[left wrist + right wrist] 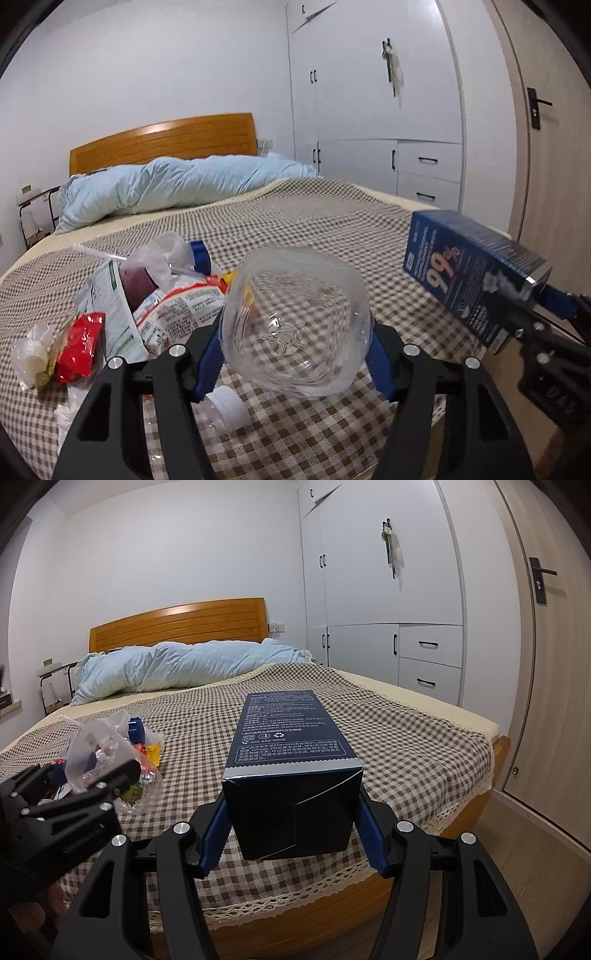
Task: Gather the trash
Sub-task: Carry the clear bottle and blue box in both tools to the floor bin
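A clear, crushed plastic bottle is clamped bottom-forward between the blue pads of my left gripper, just above the checked bedspread. My right gripper is shut on a dark blue carton with white print, holding it lengthwise over the foot of the bed. The left wrist view shows that carton to the right of the bottle. A heap of trash lies on the left: printed wrappers, a red packet, crumpled clear plastic and a second bottle with a white cap.
A light blue duvet is bunched at the wooden headboard. White wardrobes with drawers and a door stand to the right. The bed's wooden foot edge and the floor lie below my right gripper.
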`<state>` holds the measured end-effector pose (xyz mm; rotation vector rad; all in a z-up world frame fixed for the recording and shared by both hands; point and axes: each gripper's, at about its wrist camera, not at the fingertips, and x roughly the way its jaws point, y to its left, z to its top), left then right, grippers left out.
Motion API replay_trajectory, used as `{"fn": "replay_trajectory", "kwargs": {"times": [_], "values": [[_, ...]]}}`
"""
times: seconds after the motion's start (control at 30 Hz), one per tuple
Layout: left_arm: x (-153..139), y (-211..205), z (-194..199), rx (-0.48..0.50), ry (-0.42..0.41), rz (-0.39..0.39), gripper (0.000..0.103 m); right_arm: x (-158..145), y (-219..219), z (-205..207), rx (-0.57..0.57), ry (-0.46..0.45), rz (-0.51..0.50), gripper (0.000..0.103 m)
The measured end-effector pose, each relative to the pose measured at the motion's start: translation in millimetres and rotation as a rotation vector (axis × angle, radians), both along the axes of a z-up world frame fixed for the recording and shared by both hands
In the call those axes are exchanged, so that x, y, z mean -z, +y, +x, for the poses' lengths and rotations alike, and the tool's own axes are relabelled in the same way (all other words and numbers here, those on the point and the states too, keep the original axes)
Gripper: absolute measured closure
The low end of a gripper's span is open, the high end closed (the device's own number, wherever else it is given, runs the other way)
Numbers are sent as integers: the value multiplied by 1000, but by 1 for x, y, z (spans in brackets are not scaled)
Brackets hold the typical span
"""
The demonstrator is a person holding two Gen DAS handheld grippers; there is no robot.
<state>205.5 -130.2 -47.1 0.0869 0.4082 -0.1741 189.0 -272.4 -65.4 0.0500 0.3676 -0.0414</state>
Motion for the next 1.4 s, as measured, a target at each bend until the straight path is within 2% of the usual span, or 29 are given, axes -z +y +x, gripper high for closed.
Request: {"fn": "replay_trajectory", "kwargs": {"times": [0.23,0.43,0.87,1.1,1.4], "values": [[-13,-1,-15,36,-43,-5,40,-4,-1,-7,-6,-15,-8,44],[-20,4,-28,62,-49,-39,40,-10,-3,-21,-20,-42,-16,44],[-36,7,-68,48,-74,-56,40,-22,-12,-50,-49,-86,-17,44],[-48,24,-96,34,-67,-85,40,-28,-4,-62,-72,-92,-61,44],[-58,36,-125,29,-56,-69,40,-39,3,-89,-112,-103,-57,44]]}}
